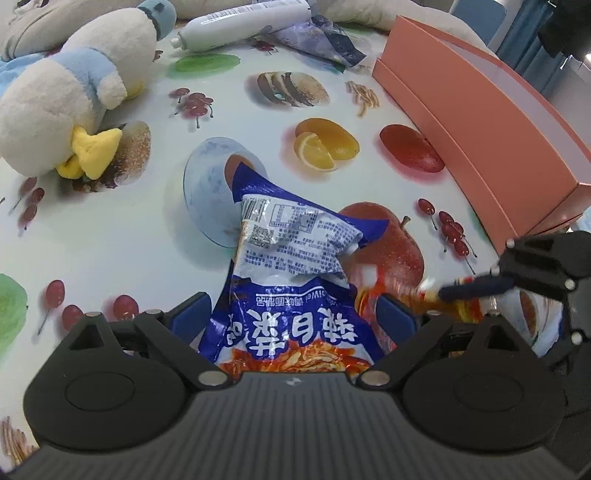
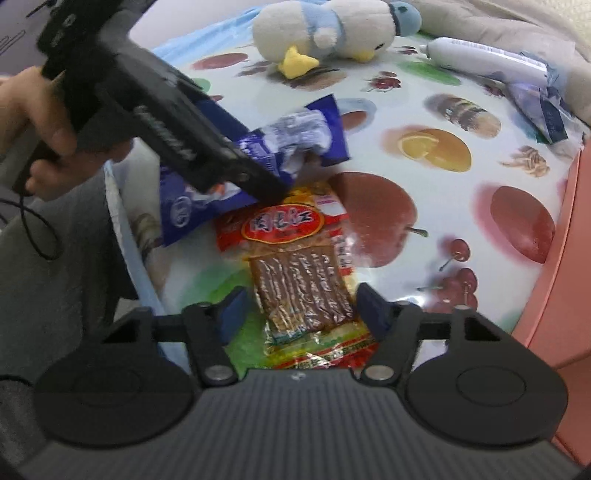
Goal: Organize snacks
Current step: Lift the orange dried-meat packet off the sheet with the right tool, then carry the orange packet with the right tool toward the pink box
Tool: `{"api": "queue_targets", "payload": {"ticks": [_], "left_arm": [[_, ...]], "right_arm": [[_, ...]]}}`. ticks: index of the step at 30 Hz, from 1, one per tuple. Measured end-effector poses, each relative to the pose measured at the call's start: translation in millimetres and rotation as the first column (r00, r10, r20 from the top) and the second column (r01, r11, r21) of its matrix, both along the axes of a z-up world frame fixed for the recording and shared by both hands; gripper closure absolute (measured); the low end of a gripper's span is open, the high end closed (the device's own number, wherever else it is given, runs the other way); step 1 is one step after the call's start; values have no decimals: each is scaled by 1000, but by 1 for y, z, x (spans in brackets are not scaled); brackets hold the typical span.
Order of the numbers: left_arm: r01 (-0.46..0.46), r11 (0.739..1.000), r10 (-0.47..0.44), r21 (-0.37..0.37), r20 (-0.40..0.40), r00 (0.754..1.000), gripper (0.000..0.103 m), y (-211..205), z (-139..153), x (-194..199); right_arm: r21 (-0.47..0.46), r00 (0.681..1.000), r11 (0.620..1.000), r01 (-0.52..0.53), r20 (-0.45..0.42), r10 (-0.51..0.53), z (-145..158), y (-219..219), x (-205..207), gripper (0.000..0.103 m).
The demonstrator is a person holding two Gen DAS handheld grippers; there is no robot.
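A blue-and-white snack bag (image 1: 291,258) lies crumpled on the fruit-print tablecloth (image 1: 129,240). My left gripper (image 1: 293,314) stands open astride its lower end, both pads apart from it. The right wrist view shows the same bag (image 2: 295,136) under the left gripper (image 2: 258,177), which a hand (image 2: 37,122) holds. A red-and-yellow pack of brown strips (image 2: 303,280) lies beside the bag, partly under it. My right gripper (image 2: 303,310) is open around that pack, with a gap at the left pad. The left wrist view shows the right gripper (image 1: 480,288), blurred, over the pack (image 1: 373,295).
A pink open box (image 1: 480,122) stands along the right side, also in the right wrist view (image 2: 569,258). At the back lie a plush duck (image 1: 66,92), a white tube (image 1: 243,22) and a purple-blue wrapper (image 1: 325,40). The table's near edge (image 2: 125,236) runs close on the left.
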State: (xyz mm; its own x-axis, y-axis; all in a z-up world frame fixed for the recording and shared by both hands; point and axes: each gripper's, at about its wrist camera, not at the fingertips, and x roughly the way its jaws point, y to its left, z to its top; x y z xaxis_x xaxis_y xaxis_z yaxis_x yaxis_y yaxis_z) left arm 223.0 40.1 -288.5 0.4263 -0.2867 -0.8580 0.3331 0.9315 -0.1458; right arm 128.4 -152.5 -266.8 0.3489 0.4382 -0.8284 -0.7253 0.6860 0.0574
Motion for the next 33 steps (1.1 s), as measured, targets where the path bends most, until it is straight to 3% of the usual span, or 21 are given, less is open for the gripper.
{"api": "queue_targets", "payload": {"ticks": [6, 12, 22, 27, 33], "left_arm": [[26, 1000, -26, -10, 9, 1000, 26, -3, 1, -7], [-4, 999, 4, -36, 3, 1000, 34, 1, 10, -12], [-193, 978, 196, -78, 30, 980, 35, 10, 37, -38], [-265, 960, 268, -84, 25, 963, 35, 10, 48, -58], [-309, 948, 311, -78, 18, 950, 35, 5, 57, -72]], "right_arm": [[13, 997, 997, 75, 16, -75, 7, 2, -9, 49], [31, 979, 979, 201, 14, -202, 10, -3, -23, 49], [139, 883, 872, 470, -64, -466, 17, -40, -36, 49], [175, 862, 844, 507, -90, -499, 27, -48, -41, 49], [225, 846, 821, 525, -39, -531, 50, -51, -49, 52]]}}
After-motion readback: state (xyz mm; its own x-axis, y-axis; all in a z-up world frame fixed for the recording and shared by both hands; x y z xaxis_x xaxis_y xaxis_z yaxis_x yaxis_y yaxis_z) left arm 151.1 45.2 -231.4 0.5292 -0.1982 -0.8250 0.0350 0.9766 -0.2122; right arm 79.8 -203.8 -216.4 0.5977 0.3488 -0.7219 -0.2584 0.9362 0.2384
